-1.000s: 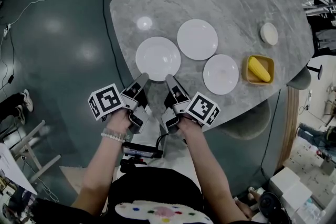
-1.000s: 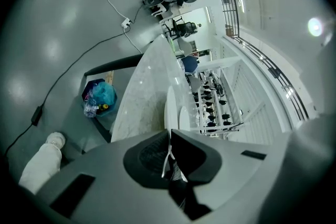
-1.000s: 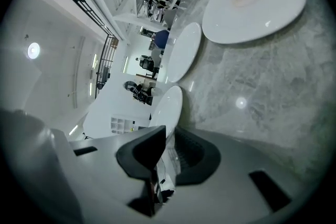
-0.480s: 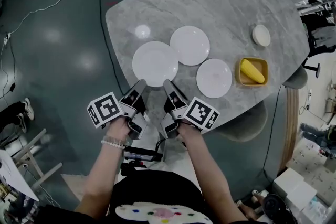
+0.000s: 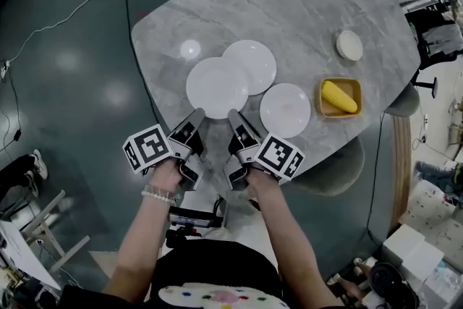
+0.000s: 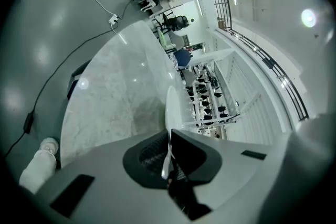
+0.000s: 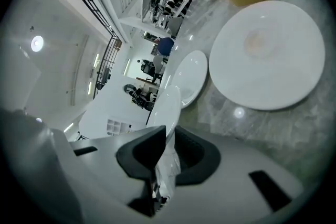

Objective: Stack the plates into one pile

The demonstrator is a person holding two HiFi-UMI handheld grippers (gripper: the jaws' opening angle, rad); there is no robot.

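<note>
Plate (image 5: 217, 87) rim in left claw (image 5: 198, 113), right claw (image 5: 233, 113), overlapping far plate (image 5: 258, 60)

Held plate (image 5: 217, 87) covers part of far plate (image 5: 259, 58).

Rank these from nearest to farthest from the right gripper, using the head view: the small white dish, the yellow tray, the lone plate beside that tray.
1. The lone plate, just right of the right gripper, whose jaws clamp the near plate.
2. The yellow tray, further right.
3. The small white dish, far right and further back.
</note>
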